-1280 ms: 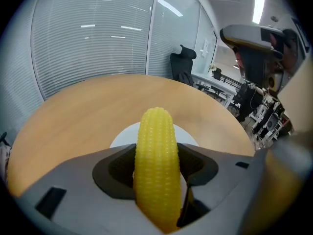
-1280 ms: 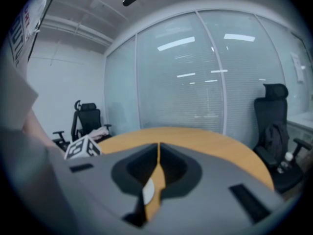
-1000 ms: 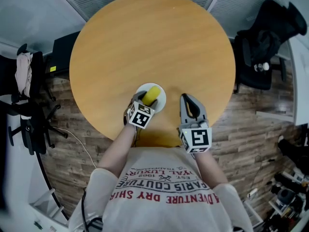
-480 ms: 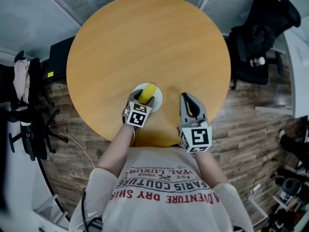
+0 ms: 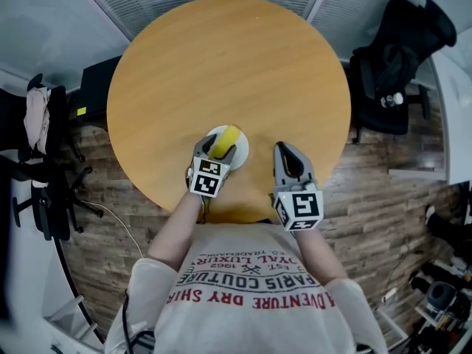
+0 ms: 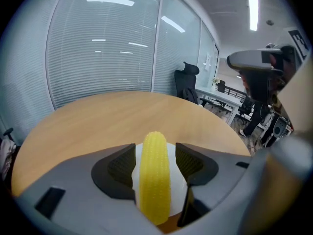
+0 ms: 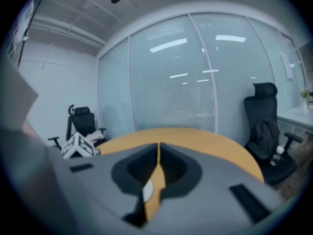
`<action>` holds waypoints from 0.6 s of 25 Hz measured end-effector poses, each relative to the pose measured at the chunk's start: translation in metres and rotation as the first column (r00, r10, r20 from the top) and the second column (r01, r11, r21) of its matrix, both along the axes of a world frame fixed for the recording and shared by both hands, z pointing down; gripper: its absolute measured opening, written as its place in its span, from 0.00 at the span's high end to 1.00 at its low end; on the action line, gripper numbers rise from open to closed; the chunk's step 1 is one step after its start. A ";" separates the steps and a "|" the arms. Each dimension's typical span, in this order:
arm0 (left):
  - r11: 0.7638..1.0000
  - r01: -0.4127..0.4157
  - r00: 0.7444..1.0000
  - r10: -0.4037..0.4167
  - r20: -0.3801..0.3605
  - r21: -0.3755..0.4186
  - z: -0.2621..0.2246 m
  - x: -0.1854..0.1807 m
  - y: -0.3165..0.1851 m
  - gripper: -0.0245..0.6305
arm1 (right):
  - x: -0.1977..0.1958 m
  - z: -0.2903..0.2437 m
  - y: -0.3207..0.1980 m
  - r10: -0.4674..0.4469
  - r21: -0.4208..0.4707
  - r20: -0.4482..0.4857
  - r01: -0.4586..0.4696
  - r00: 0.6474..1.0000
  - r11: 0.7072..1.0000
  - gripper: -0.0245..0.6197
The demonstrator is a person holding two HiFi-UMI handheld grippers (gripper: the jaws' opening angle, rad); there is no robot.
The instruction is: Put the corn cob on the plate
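The yellow corn cob [image 5: 223, 141] lies on a small white plate [image 5: 240, 150] near the front edge of the round wooden table [image 5: 228, 65]. My left gripper [image 5: 216, 147] sits over the plate. In the left gripper view the corn cob [image 6: 155, 175] lies lengthwise between the jaws. A strip of plate [image 6: 176, 180] shows beside it, so the gripper [image 6: 155, 148] is open around the cob. My right gripper [image 5: 286, 150] rests to the right of the plate, shut and empty. Its jaws [image 7: 159, 148] meet at the tip.
A black office chair [image 5: 398, 57] with clothing on it stands right of the table. Another chair [image 5: 44, 168] is at the left, and a dark box [image 5: 96, 80] sits by the table's left rim. The table's front edge is just under both grippers.
Almost nothing has moved. The left gripper stays at the plate with the corn cob between its jaws, and the right gripper holds still. The head view has shifted a little.
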State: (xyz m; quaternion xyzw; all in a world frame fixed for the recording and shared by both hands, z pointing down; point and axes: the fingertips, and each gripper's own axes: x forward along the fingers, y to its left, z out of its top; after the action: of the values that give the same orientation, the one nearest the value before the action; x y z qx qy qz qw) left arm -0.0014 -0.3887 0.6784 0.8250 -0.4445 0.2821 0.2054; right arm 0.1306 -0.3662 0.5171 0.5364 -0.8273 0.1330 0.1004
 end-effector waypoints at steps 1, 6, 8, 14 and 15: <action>1.000 0.001 1.000 -0.001 -0.004 0.021 -0.009 -0.001 0.000 0.54 | 0.000 -0.001 0.000 0.003 0.000 0.006 -0.003 1.000 1.000 0.91; 0.990 0.041 0.999 -0.035 -0.042 0.138 -0.057 -0.008 0.004 0.73 | -0.004 -0.008 0.006 -0.016 0.014 0.011 0.016 1.000 1.000 0.91; 0.980 0.068 0.997 -0.060 -0.048 0.186 -0.078 -0.011 0.005 0.86 | -0.006 -0.011 0.009 -0.029 0.020 0.013 0.029 0.999 0.999 0.91; 0.945 0.089 0.994 -0.062 -0.095 0.315 -0.137 -0.012 0.021 0.91 | -0.009 -0.017 0.019 -0.042 0.016 0.049 0.041 0.998 0.999 0.91; 0.931 0.102 0.992 -0.069 -0.105 0.350 -0.149 -0.014 0.023 0.91 | -0.009 -0.019 0.020 -0.047 0.021 0.048 0.046 0.998 0.999 0.91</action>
State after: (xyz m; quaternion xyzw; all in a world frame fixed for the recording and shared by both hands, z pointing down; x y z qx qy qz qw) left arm -0.0151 -0.3656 0.5292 0.8404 -0.5137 0.1501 0.0857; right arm 0.1216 -0.3459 0.4979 0.5144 -0.8431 0.1355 0.0782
